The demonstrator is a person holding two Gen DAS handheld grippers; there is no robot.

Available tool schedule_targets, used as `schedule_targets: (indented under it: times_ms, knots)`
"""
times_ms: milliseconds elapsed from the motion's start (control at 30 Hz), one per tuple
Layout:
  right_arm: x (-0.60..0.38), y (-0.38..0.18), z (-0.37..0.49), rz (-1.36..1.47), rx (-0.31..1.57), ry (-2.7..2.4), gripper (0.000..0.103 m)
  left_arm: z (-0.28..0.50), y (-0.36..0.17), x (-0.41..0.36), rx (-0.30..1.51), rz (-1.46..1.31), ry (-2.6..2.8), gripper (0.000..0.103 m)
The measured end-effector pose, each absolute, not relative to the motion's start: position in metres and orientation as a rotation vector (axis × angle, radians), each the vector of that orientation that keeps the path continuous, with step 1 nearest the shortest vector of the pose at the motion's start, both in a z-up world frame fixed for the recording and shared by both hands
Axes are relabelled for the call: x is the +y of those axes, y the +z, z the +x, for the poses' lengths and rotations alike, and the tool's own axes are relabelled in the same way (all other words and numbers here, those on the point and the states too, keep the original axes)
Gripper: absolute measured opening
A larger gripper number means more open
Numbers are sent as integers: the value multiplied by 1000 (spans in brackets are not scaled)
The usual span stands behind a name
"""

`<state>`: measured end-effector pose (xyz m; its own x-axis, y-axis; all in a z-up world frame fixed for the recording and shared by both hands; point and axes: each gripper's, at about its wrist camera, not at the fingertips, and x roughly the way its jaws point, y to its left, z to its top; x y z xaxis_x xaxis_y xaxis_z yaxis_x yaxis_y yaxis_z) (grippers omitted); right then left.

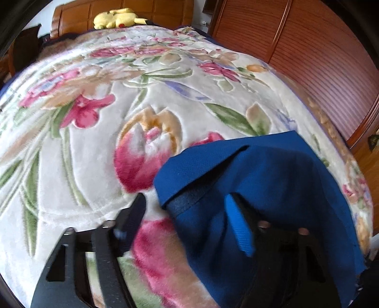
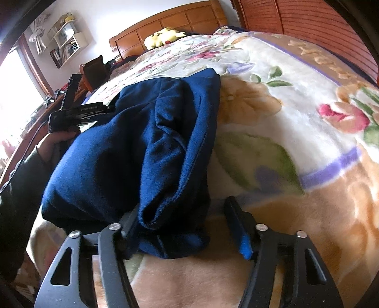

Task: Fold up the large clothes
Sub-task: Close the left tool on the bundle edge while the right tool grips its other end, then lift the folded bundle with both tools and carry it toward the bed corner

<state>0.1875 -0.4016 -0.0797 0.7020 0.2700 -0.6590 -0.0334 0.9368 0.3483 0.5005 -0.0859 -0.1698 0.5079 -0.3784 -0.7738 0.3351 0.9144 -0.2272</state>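
Observation:
A dark blue garment (image 2: 132, 151) lies bunched and partly folded on a floral blanket (image 2: 272, 123) that covers the bed. My right gripper (image 2: 182, 218) straddles the garment's near fold. Its left finger touches the cloth and its right finger stands clear of it over the blanket, so the jaws are open. In the left wrist view the garment (image 1: 260, 170) fills the lower right. My left gripper (image 1: 187, 208) straddles the garment's hemmed edge, with its right finger over the cloth and its left finger apart on the blanket (image 1: 94, 154), open. A person's hand (image 2: 54, 142) holds that gripper at the garment's left side.
A yellow plush toy (image 1: 116, 18) rests against the wooden headboard (image 2: 170, 21) at the far end. Louvred wooden wardrobe doors (image 1: 319, 47) run along the bed's right side. A wall shelf (image 2: 68, 40), a dark chair (image 2: 93, 68) and a bright window stand left of the bed.

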Motion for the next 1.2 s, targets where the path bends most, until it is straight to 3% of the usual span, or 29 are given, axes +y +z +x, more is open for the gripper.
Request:
schedule_targets:
  times_ms: [33,67,133,233,333,800,1200]
  knots:
    - [-402,-80,188,347,779,191,40,503,-169,-85,958,-75,-442,50]
    - [-403,-80,188,375,780,216,39,503,-168,-85,958,-75,-432,37]
    - [-404,-81,188,393,780,220,35,501,-162,-89,956,-43,-418,22]
    - [-406,-79,188,386,763,229,23,491,-149,-95,923,17,-396,12]
    - [-406,-71,184,352,729,227,17,478,-126,-94,871,23,-392,10]
    - [-432,-9,140,259,529,188,12,393,-16,-131,669,68,-440,8]
    - [-576,45,78,121,477,-154,11,360,37,-329,561,137,-711,8]
